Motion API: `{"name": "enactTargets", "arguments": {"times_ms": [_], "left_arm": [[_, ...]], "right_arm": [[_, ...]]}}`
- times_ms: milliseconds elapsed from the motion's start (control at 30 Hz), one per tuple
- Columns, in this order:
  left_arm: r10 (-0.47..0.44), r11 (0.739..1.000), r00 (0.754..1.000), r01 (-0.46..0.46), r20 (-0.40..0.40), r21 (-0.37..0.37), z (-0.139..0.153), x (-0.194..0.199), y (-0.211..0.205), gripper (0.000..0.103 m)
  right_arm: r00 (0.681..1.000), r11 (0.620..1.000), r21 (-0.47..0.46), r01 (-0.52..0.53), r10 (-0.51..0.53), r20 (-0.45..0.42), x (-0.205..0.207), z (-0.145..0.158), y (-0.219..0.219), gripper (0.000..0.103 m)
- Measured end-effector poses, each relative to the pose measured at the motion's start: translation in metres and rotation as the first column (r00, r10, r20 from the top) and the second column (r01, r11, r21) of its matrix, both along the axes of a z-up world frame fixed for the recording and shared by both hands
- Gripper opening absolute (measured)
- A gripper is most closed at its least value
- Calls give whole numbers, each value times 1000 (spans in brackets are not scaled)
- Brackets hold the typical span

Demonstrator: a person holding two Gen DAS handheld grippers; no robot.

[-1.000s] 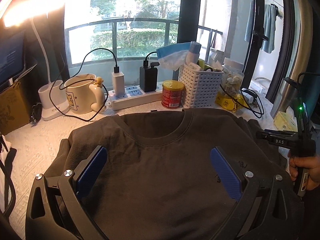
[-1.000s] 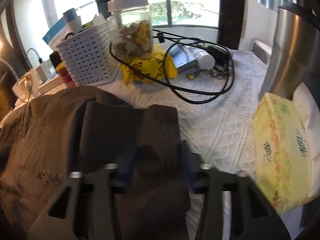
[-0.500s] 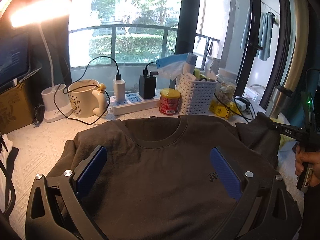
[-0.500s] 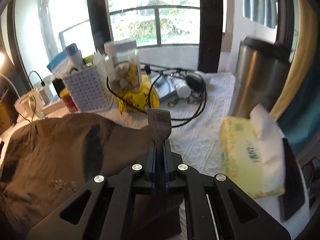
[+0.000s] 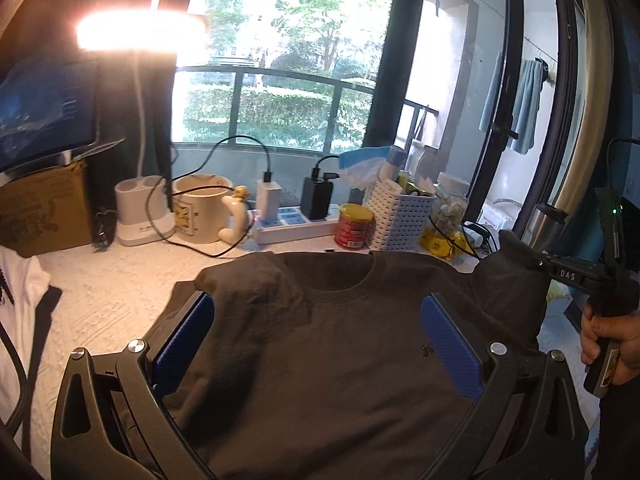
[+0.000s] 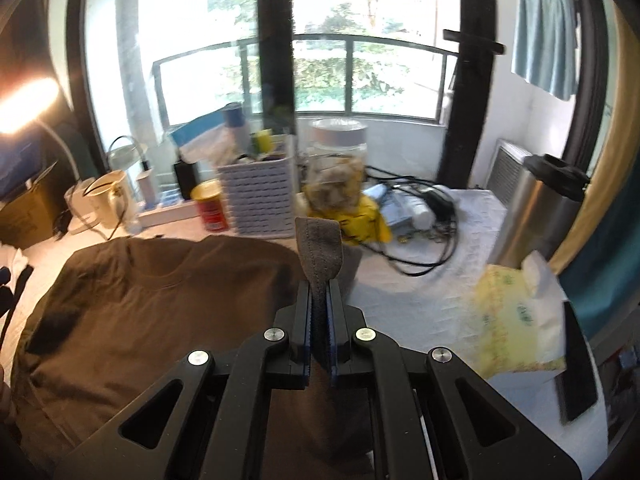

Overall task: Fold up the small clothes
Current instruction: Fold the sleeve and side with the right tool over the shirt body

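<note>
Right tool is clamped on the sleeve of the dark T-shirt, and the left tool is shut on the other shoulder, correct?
Not quite. The left tool is open, its blue pads spread wide over the dark T-shirt and gripping nothing, as the left wrist view shows. The right tool is indeed clamped on the sleeve, seen in the right wrist view.

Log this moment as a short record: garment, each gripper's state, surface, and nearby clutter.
garment: dark t-shirt, spread front-up on the table, collar toward the window
right gripper: shut on the t-shirt's sleeve, lifted off the table
left gripper: open, fingers apart over the shirt body, gripping nothing
surface: white textured tablecloth
clutter behind shirt: mug, power strip, red can, white basket, glass jar
clutter at right: yellow tissue pack, steel canister
</note>
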State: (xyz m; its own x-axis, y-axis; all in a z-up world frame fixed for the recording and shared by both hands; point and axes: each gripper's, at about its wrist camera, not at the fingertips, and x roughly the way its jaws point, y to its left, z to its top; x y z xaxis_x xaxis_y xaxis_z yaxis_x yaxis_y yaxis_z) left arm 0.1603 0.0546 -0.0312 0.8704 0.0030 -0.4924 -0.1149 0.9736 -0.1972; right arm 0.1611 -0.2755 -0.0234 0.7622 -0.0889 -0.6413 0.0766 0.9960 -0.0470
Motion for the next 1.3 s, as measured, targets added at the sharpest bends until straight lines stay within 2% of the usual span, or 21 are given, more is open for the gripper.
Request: {"name": "enactTargets", "arguments": {"times_ms": [167, 367, 600, 700, 767, 1000, 1200, 1300], "left_arm": [[18, 999, 1000, -19, -8, -32, -6, -13, 20, 102], [14, 999, 1000, -15, -18, -35, -13, -23, 36, 102], [9, 999, 999, -11, -38, -41, -18, -26, 42, 102], [4, 999, 999, -5, -37, -42, -18, -26, 38, 102], [-3, 999, 999, 2, -36, -39, -17, -25, 34, 102], [-33, 999, 999, 33, -30, -26, -14, -23, 9, 102], [-59, 998, 998, 59, -38, -2, -13, -23, -13, 102], [-61, 998, 997, 61, -41, 12, -11, -23, -19, 102]], "right_arm": [[999, 1000, 12, -18, 19, -38, 4, -16, 29, 8], [994, 999, 23, -40, 42, -100, 13, -40, 63, 8], [978, 995, 82, -51, 67, -198, 20, -63, 77, 11], [974, 993, 94, -71, 90, -210, 14, -63, 80, 26], [971, 990, 102, -93, 113, -210, 6, -62, 81, 43], [980, 992, 72, -99, 110, -165, -33, -49, 59, 46], [987, 999, 52, 17, -8, -162, -50, -52, 10, 46], [983, 994, 100, 36, -17, -181, -52, -60, -8, 46]]}}
